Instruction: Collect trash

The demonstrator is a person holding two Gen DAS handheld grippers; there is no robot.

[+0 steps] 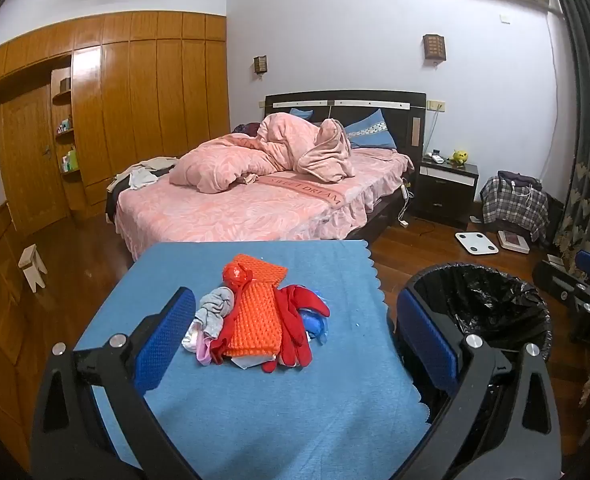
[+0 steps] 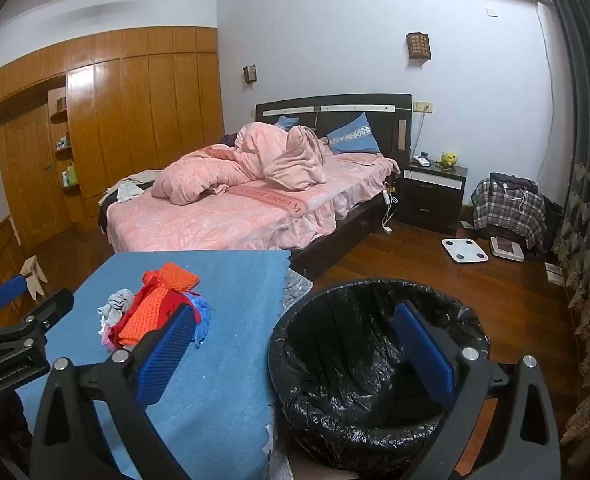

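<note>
Now | trash pile (image 1: 255, 316) ahead between left hand-held gripper (image 1: 295, 332) fingers | spread, empty

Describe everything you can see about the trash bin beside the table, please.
The trash bin is round and dark, lined with a crinkled, glossy black plastic bag folded over its rim. It stands upright on the wooden floor, right beside the blue-covered table; whether they touch is unclear. Its mouth is open, and no trash shows inside. The right gripper, jaws open, has one finger in front of the bin's opening, holding nothing.
</note>
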